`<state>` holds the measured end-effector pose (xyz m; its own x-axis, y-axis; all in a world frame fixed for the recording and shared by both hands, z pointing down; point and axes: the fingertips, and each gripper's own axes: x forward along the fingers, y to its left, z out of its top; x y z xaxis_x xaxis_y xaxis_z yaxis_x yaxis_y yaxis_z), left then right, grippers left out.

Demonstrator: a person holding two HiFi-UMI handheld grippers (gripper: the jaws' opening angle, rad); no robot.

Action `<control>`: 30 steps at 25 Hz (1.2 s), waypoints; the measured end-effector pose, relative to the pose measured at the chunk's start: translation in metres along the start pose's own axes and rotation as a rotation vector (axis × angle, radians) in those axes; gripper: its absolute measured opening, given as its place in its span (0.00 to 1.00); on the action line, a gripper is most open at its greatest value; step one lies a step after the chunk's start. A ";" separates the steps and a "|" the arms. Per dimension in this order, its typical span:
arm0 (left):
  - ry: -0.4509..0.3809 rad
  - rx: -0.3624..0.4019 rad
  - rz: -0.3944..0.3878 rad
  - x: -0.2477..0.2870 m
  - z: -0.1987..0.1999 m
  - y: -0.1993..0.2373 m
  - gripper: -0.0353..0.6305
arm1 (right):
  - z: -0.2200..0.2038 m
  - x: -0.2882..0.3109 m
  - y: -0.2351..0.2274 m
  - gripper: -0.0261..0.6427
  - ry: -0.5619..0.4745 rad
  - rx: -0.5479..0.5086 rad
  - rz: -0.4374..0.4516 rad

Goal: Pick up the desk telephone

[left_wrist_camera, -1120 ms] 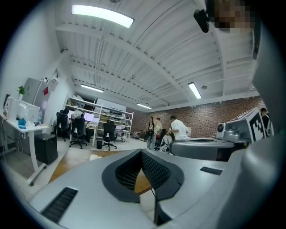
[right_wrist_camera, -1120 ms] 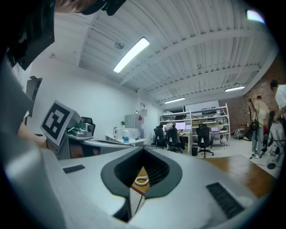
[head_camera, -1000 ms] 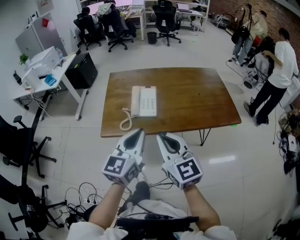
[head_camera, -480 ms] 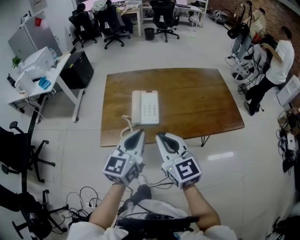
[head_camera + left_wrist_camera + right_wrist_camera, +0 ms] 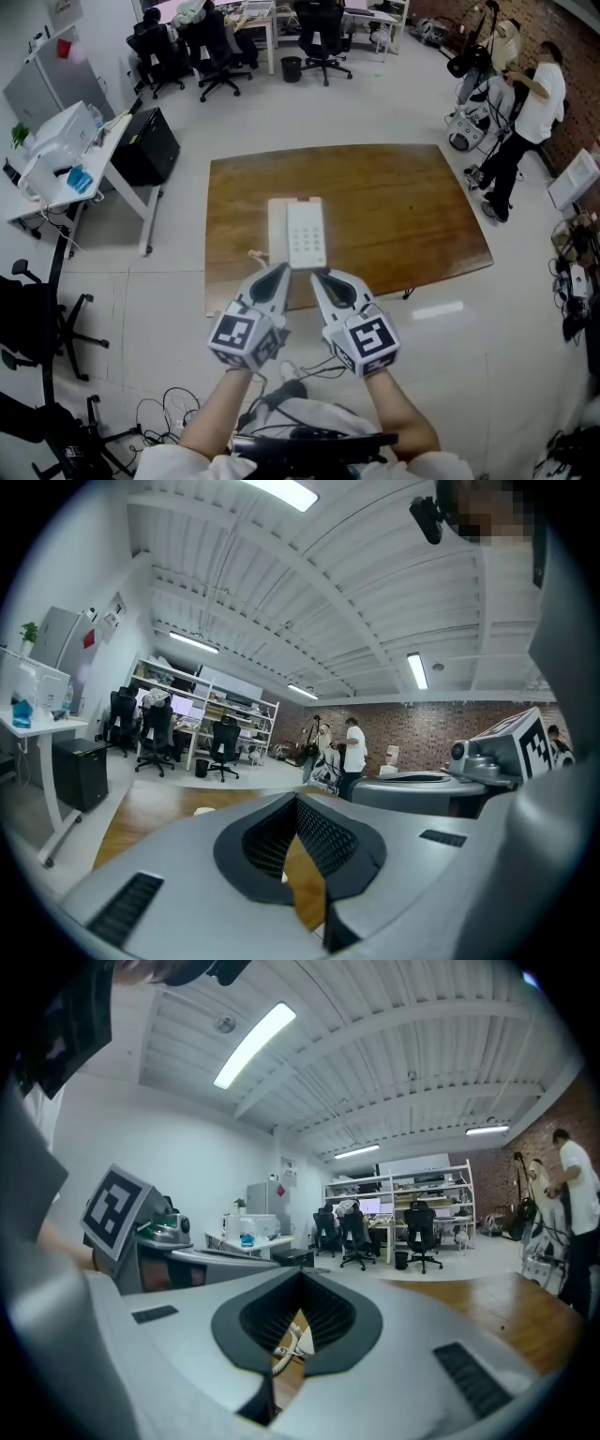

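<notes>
A white desk telephone [image 5: 298, 232] lies on the brown wooden table [image 5: 394, 206], near its front edge, handset on the left and keypad on the right. Its coiled cord [image 5: 257, 255] hangs over the near edge. My left gripper [image 5: 280, 270] and right gripper [image 5: 317, 277] are side by side just short of that edge, both shut and empty, tips pointing at the phone. In the right gripper view the cord and a phone corner [image 5: 292, 1340] show through the gap in the shut right gripper [image 5: 302, 1277]. The left gripper [image 5: 298, 801] frames table wood.
A white desk [image 5: 66, 155] with a printer and a black cabinet [image 5: 145, 145] stand left of the table. Office chairs [image 5: 319, 37] are behind it. People [image 5: 520, 112] stand at the far right. A black chair [image 5: 28, 309] and floor cables [image 5: 159, 422] are near my left.
The table and phone have come closer in the head view. Both grippers, still shut and side by side, now reach the table's front edge just below the phone.
</notes>
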<state>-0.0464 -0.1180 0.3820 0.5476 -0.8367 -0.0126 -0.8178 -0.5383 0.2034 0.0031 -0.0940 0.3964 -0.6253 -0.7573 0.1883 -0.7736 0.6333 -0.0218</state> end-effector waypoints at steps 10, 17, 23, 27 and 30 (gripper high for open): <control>0.016 -0.032 -0.048 0.018 0.002 0.027 0.06 | 0.002 0.033 -0.008 0.04 0.016 -0.006 -0.051; 0.046 -0.050 -0.072 0.020 0.000 0.036 0.06 | 0.003 0.043 -0.009 0.04 0.017 -0.009 -0.080; 0.089 -0.044 -0.079 0.020 -0.006 0.035 0.06 | -0.002 0.045 -0.010 0.04 0.025 -0.001 -0.088; 0.058 -0.057 -0.094 0.025 -0.010 0.035 0.06 | -0.007 0.049 -0.014 0.04 0.032 0.012 -0.087; 0.048 -0.048 -0.082 0.029 -0.011 0.042 0.06 | -0.011 0.056 -0.015 0.04 0.034 0.015 -0.077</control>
<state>-0.0627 -0.1633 0.4012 0.6211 -0.7836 0.0159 -0.7612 -0.5982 0.2505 -0.0195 -0.1441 0.4179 -0.5603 -0.7976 0.2233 -0.8208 0.5709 -0.0204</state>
